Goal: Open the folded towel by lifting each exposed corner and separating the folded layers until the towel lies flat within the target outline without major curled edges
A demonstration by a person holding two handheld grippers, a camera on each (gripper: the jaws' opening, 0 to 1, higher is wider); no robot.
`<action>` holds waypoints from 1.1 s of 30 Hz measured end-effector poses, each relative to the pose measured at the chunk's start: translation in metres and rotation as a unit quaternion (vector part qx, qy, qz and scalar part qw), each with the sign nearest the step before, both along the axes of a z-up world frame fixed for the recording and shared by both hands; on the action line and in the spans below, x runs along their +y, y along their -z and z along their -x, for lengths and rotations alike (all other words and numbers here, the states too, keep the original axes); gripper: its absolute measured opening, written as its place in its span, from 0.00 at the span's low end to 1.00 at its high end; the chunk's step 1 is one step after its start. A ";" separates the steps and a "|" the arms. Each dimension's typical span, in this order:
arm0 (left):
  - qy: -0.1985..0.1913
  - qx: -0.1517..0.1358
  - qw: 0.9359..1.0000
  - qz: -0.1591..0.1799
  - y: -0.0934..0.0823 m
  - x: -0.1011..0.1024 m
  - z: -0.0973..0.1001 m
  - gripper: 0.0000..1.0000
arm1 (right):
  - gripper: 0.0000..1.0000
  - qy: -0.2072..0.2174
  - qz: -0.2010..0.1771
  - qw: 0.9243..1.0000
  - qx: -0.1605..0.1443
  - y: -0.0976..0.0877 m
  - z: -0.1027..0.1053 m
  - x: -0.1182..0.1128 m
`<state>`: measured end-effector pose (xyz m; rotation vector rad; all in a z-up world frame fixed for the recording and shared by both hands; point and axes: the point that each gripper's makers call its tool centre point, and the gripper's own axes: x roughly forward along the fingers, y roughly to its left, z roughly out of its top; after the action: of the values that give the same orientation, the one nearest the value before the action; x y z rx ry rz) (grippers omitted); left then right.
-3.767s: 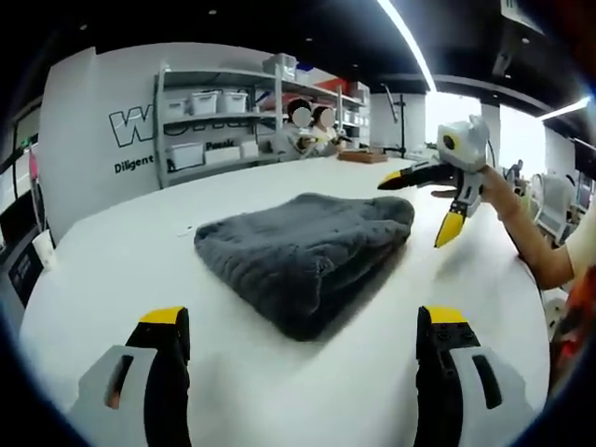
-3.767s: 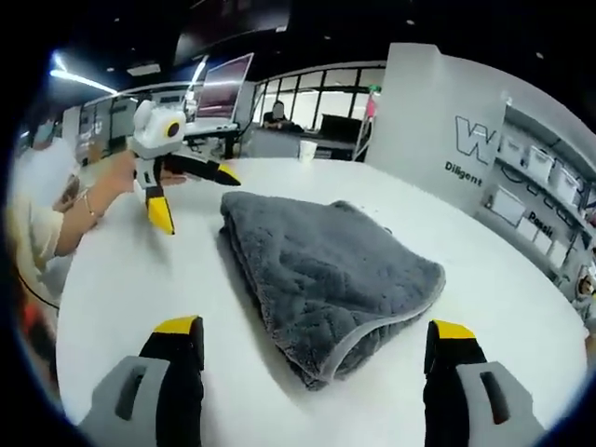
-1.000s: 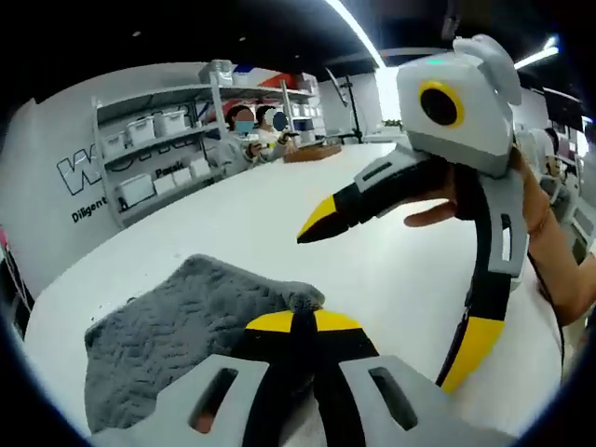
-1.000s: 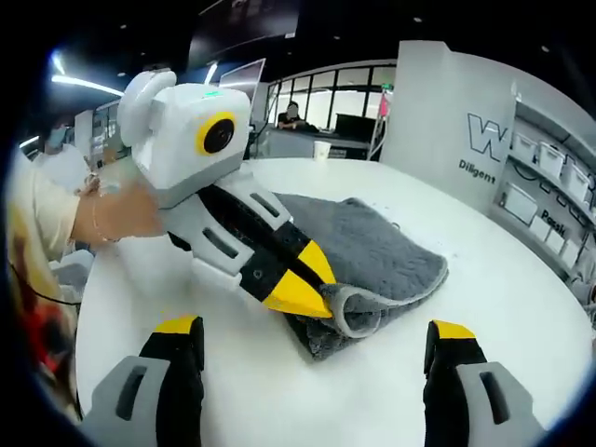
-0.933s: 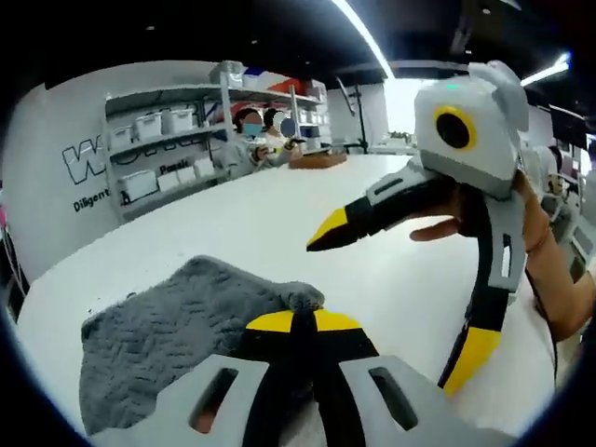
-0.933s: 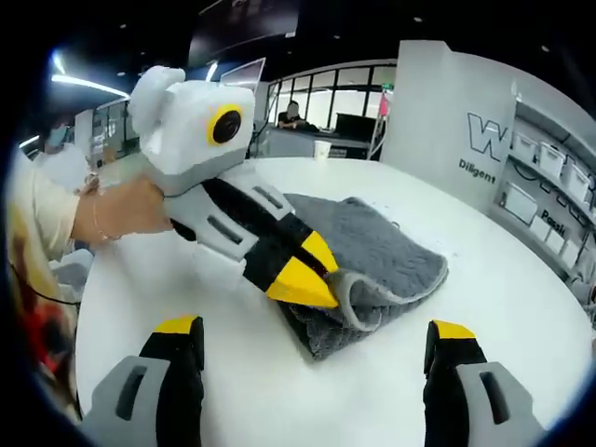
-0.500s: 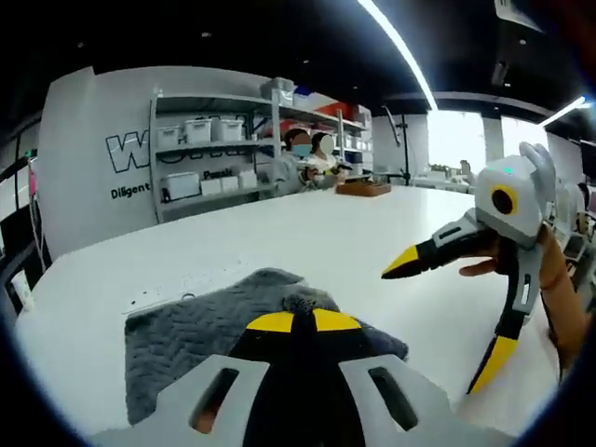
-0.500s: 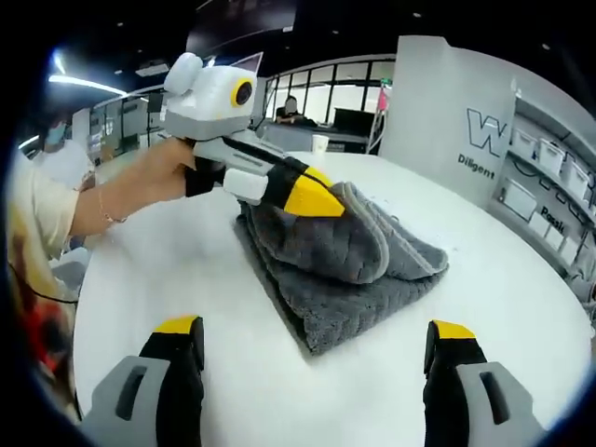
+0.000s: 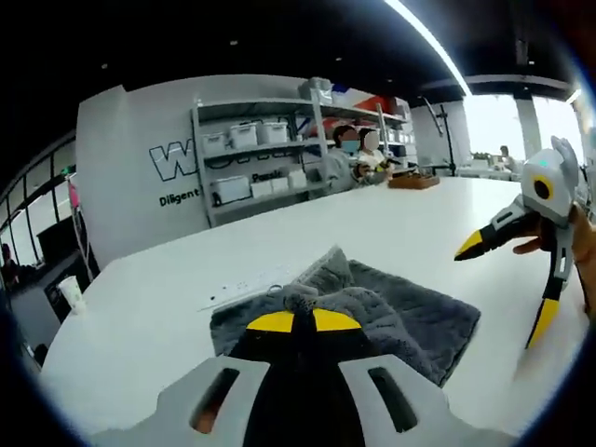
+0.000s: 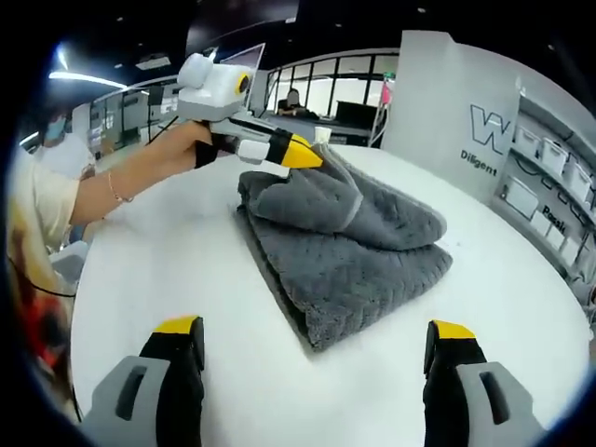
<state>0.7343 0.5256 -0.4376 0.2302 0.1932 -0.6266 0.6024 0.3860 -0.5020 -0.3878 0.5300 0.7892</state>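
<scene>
We see the yellow-tipped jaws of the left gripper (image 10: 303, 154) pressed together on a corner of the grey, quilted, folded towel (image 10: 349, 251); its own view shows the tips (image 9: 293, 321) meeting with pile bunched between them. A second ago this corner lay low at the towel's near edge; it is now raised and carried back over the stack, so the top layer drapes as a loose hump across the lower layers. The yellow-tipped jaws of the right gripper (image 10: 312, 345) stand wide apart and hold nothing, hovering over the white round tabletop (image 10: 168, 270) near its front edge; in the left gripper view it (image 9: 507, 279) hangs beside the towel's edge, likewise spread.

The towel lies about mid-tabletop, well clear of every edge. We make out no target outline. We judge that the first fold is being peeled open and that most of the task remains: the lifted layer must be laid out flat, and the further folds beneath separated. The draped flap may curl or fall back if released here.
</scene>
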 end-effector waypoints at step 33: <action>-0.172 -0.016 0.982 -0.071 0.031 0.165 -0.022 0.03 | 0.99 0.002 0.022 1.000 0.018 0.014 -0.001 -0.002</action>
<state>0.7564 0.6909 -0.4684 0.3363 0.2414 -0.2662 0.6037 0.3835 -0.5162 -0.4139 0.5838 0.7819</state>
